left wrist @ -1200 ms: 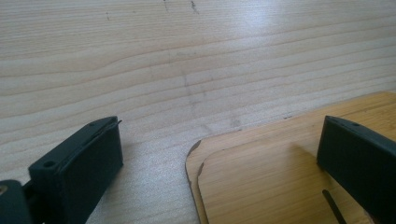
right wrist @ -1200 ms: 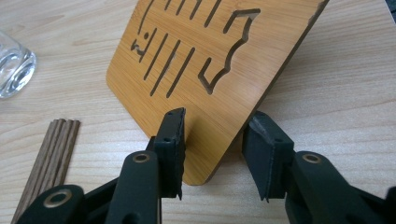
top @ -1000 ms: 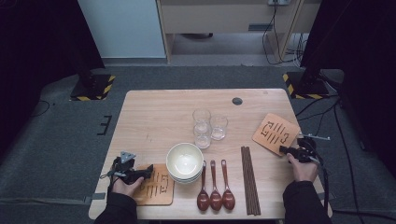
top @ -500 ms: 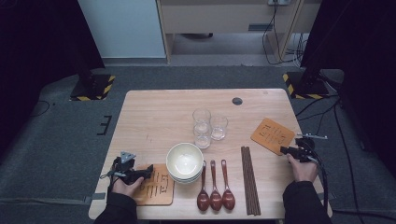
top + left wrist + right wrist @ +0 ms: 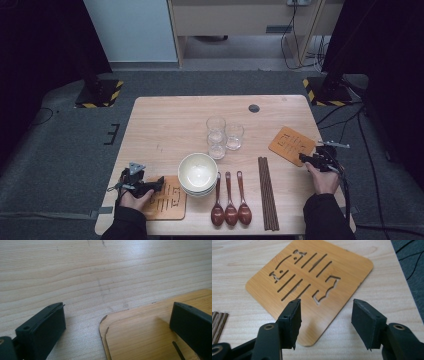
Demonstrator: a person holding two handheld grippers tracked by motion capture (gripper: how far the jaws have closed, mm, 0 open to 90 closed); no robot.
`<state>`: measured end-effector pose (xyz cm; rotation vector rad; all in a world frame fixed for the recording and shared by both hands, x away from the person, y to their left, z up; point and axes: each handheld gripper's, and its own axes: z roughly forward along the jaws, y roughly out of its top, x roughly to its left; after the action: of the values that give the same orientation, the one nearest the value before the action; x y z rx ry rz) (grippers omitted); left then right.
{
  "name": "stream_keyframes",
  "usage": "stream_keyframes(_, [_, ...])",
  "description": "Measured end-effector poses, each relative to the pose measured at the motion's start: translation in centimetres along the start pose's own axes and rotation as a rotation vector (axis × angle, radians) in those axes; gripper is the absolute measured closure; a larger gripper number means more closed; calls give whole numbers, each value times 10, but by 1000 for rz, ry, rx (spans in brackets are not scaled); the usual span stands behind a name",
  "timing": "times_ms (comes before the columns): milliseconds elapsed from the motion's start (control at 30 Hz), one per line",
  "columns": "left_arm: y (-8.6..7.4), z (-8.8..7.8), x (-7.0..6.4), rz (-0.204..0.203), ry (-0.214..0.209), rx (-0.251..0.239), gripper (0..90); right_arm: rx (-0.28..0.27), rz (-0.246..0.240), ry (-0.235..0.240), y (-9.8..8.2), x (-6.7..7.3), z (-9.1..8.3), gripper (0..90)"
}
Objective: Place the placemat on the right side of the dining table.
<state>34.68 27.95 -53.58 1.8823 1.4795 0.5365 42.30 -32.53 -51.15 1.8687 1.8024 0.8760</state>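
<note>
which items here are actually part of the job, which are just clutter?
In the job:
- right gripper, jaws open and just widening over the right coaster flat on the table
- left gripper, open at the stacked coasters

Lying about:
- bowls
- three spoons
- chopsticks
- glasses

sleeves: dark, likely black (dim high view) | left gripper (image 5: 159,182): black body, grey three-cornered plate on top, thin cable trailing | right gripper (image 5: 325,322): matt black, blocky jaws with finely ribbed pads, brass-coloured rivets at the pivots | right cable: black, runs back along the forearm
</note>
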Motion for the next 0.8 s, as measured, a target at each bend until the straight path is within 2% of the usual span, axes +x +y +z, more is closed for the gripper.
stream_keyframes(100, [0,0,0,0,0,0,0,-8,-40,-21,2,4,3,368])
stream_keyframes(300, [0,0,0,0,0,0,0,-35,-64,-44,4,8,8,303])
stream_keyframes(433, [0,0,0,0,0,0,0,-32,-17,-35,6,6,12,322])
stream_keyframes(500, [0,0,0,0,0,0,0,-27,-11,-34,8,5,14,323])
stream_keyframes(633, [0,0,0,0,0,0,0,-28,-17,-59,10,10,18,305])
stream_keyframes(700, [0,0,0,0,0,0,0,-20,-11,-66,10,12,21,265])
stream_keyframes(800, [0,0,0,-1,0,0,0,-7,-28,-93,10,15,27,224])
